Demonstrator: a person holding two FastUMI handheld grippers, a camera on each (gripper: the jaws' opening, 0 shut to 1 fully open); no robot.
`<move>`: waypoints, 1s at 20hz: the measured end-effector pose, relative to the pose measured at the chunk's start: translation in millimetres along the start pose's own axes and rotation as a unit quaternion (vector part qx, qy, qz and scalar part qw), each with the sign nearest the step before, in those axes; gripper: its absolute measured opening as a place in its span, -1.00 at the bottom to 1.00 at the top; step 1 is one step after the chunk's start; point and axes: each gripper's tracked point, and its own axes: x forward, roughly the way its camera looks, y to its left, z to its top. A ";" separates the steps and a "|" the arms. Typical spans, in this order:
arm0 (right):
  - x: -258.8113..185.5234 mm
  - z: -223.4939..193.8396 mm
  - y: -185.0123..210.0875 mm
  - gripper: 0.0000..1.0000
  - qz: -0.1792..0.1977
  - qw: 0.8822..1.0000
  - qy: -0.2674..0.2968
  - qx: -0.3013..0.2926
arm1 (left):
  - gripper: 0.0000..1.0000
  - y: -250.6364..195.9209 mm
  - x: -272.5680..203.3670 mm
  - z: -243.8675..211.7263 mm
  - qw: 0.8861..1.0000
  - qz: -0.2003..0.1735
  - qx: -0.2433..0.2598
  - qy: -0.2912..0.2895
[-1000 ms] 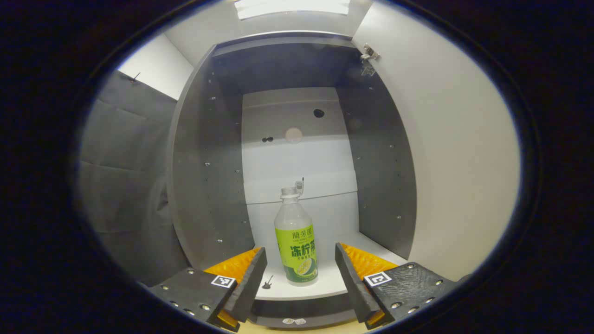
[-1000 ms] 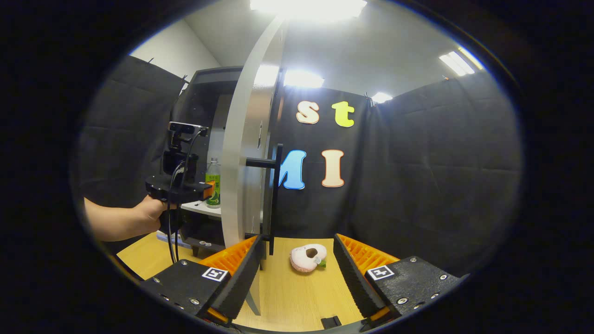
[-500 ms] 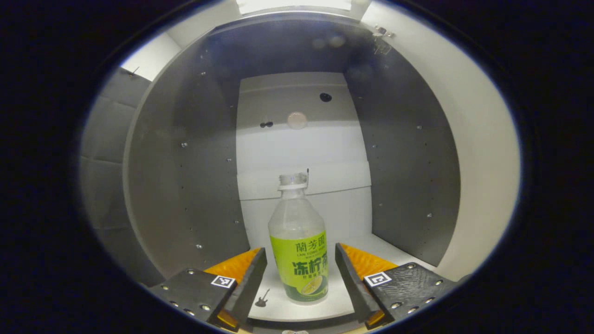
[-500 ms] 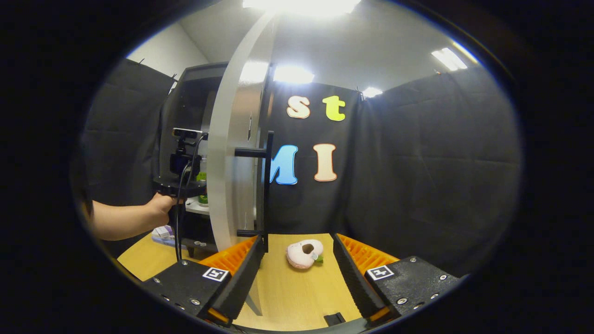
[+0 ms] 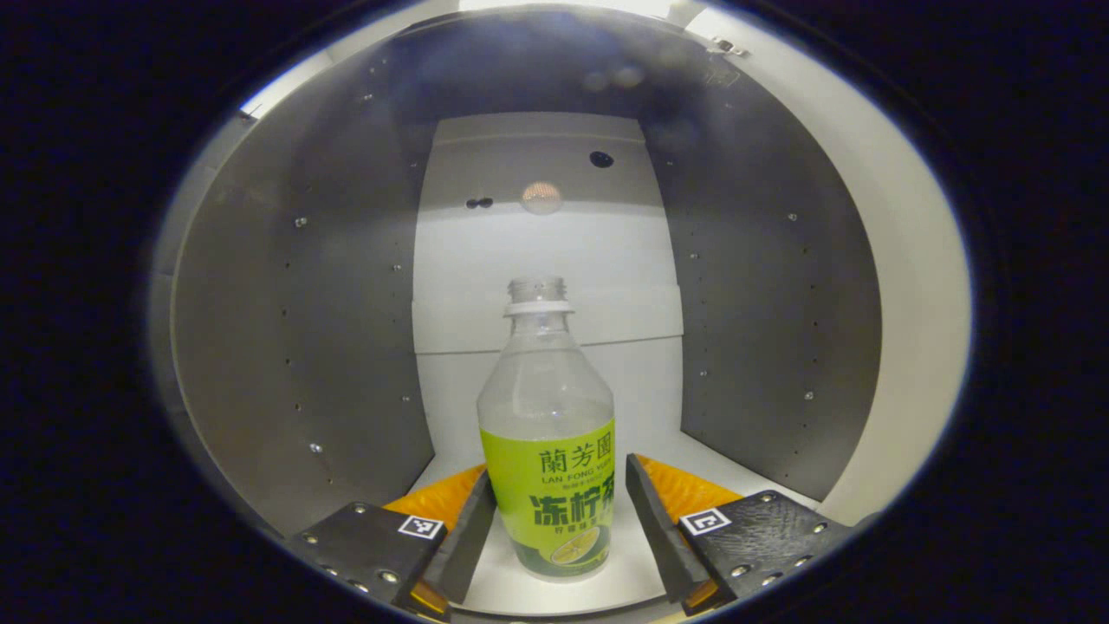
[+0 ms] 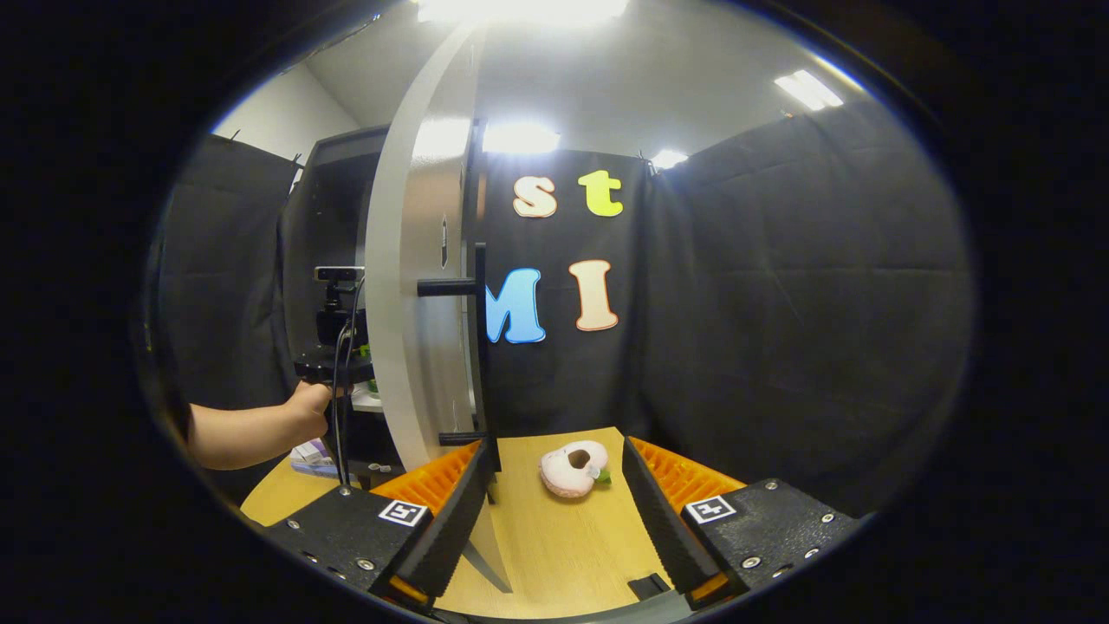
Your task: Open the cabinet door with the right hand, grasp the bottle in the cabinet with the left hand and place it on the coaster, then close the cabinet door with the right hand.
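Cabinet (image 5: 303, 286) shelf: bottle (image 5: 548, 451) between open left tool (image 5: 559, 524) fingers.

Low in the centre of the left gripper view, the bottle (image 5: 546, 390) wears a green label (image 5: 554, 511) printed with rows of dark characters and a small line of Latin letters between them. The left claw (image 5: 559, 477) carries a square black-and-white marker (image 5: 420, 527) on each side, a coded block pattern. The right claw (image 6: 559, 455), at the bottom of the right gripper view, bears a like pair (image 6: 403, 512).
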 end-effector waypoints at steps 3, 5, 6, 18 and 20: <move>-0.6 -1.0 0.0 0.84 -0.004 1.000 0.000 0.000 | 0.34 7.8 -2.9 3.9 1.000 0.011 0.003 -0.005; -1.0 -0.5 0.0 0.83 -0.005 1.000 0.001 -0.002 | 0.33 10.1 -8.8 11.9 1.000 0.013 0.001 -0.012; -1.6 0.7 -0.4 0.83 -0.005 1.000 0.001 -0.005 | 0.33 12.0 -10.9 15.9 1.000 0.011 0.002 -0.017; 4.0 2.7 3.0 0.87 0.035 0.999 -0.007 -0.011 | 0.43 42.0 -78.2 28.8 0.999 0.038 0.010 -0.023; 4.2 6.3 2.9 0.89 0.047 0.999 -0.013 -0.012 | 0.24 52.4 -100.8 34.6 0.998 0.057 0.012 -0.029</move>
